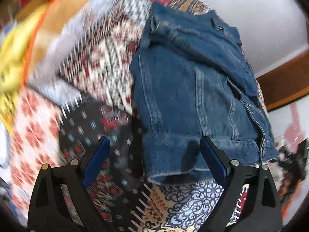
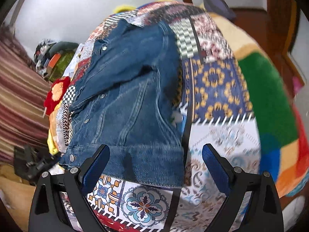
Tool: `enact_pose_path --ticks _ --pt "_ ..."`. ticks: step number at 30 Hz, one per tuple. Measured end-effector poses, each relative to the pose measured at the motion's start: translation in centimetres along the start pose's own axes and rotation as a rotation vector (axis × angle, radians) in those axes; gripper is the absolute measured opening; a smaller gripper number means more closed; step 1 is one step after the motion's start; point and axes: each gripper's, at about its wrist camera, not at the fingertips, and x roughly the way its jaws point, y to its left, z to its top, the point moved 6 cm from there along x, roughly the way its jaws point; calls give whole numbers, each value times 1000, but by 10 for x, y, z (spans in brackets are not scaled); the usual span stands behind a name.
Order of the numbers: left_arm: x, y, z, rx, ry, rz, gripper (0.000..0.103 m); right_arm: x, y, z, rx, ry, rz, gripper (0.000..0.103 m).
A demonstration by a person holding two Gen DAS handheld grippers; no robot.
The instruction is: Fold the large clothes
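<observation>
Jacket (image 1: 193, 100) lies half-folded on the bedspread (image 2: 222, 89); left gripper (image 1: 154, 145) and right gripper (image 2: 156, 152) hover spread, empty — next, probably pinch its hem and fold upward.

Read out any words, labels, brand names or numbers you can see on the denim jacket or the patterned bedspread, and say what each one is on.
No text can be read.
Denim jacket: no label or brand tag shows; its metal buttons are too small to make out any marking.
Patchwork bedspread: only printed patterns, no words.
Red marks at the bedspread's edge in the left wrist view: too blurred to tell.
</observation>
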Motion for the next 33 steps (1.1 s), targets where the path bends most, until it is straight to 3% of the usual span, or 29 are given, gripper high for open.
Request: enact_pose_path --ticks 3,5,9,12,15,17,20,23,29,33 --pt "11 3 -10 -102 54 -156 94 14 -3 -8 46 24 53 94" --pt "16 2 -13 -123 67 -191 94 14 -1 -9 52 -10 72 85" --pt "17 -17 -20 -48 46 -190 93 18 4 -10 56 -9 117 72" --pt "15 -30 -22 19 14 -131 78 20 1 -12 44 -18 93 54" --pt "12 -39 -20 72 -26 -74 56 18 -5 -13 69 -24 119 38" --pt "8 -43 -16 99 -60 -26 27 17 -10 -14 87 -27 130 28" --pt "-3 -52 -7 135 -115 -15 18 14 -9 -9 91 -45 154 18" --pt "-15 -62 9 176 -160 0 16 5 3 1 29 -70 151 15" --pt "-66 -97 63 242 -302 -75 14 -21 39 39 -104 -158 174 14" --pt "-86 -117 97 268 -366 -102 13 -30 63 73 -183 -227 145 13"
